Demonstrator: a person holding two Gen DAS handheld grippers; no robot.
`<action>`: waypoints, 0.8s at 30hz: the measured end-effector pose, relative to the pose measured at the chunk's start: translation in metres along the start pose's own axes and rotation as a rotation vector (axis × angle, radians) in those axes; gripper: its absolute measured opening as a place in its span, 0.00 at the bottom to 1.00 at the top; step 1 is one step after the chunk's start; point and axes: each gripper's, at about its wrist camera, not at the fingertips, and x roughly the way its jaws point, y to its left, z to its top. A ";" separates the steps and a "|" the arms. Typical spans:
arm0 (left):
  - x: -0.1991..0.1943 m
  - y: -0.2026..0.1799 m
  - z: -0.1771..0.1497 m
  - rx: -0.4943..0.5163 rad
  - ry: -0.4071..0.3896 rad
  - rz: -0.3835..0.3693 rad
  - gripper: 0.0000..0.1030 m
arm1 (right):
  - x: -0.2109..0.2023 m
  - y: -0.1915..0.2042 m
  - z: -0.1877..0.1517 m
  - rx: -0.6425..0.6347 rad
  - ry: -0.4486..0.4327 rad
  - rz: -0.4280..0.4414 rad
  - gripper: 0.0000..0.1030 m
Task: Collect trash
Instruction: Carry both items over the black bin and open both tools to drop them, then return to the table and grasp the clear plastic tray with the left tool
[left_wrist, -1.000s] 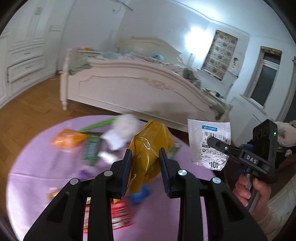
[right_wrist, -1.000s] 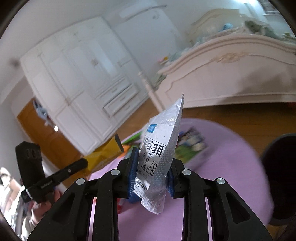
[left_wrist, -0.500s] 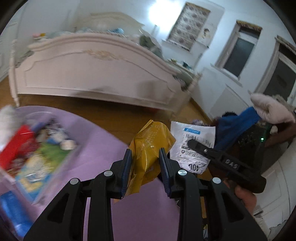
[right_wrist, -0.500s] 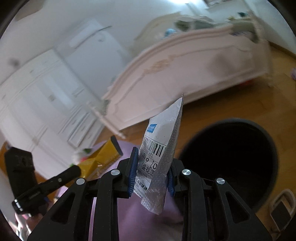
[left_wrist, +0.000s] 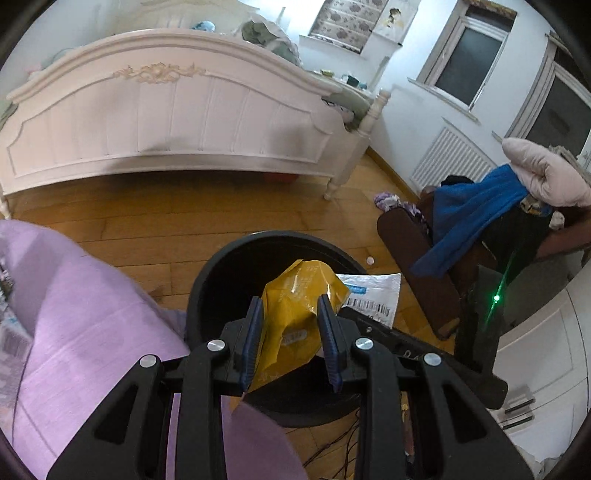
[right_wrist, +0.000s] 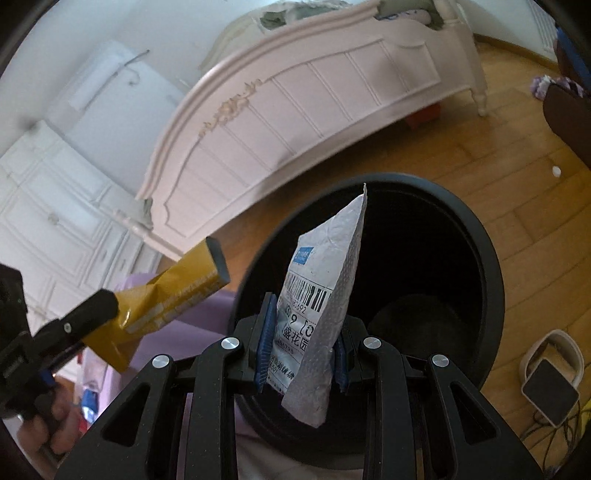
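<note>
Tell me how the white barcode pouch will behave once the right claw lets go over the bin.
The white pouch looks flat and creased, so it is probably light and floppy. It may flutter rather than drop straight. Held above the black bin mouth, it should likely still land inside.

The wooden floor (left_wrist: 177, 236) carries a black trash bin (left_wrist: 221, 266), just beside a purple-clothed table (left_wrist: 85, 317), and a white bed (left_wrist: 177, 122).

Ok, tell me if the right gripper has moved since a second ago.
Yes. The right gripper, shut on the white packet, swung from the purple table to above the black bin.
</note>
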 end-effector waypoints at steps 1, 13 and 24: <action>0.004 -0.002 0.000 0.003 0.004 0.000 0.30 | 0.002 -0.002 -0.002 0.001 0.006 -0.004 0.27; 0.024 -0.021 0.009 0.049 0.041 0.016 0.46 | 0.005 -0.013 -0.001 0.027 0.007 -0.015 0.62; -0.026 -0.019 -0.004 0.057 -0.075 0.040 0.80 | -0.018 0.016 -0.007 -0.020 -0.016 0.008 0.67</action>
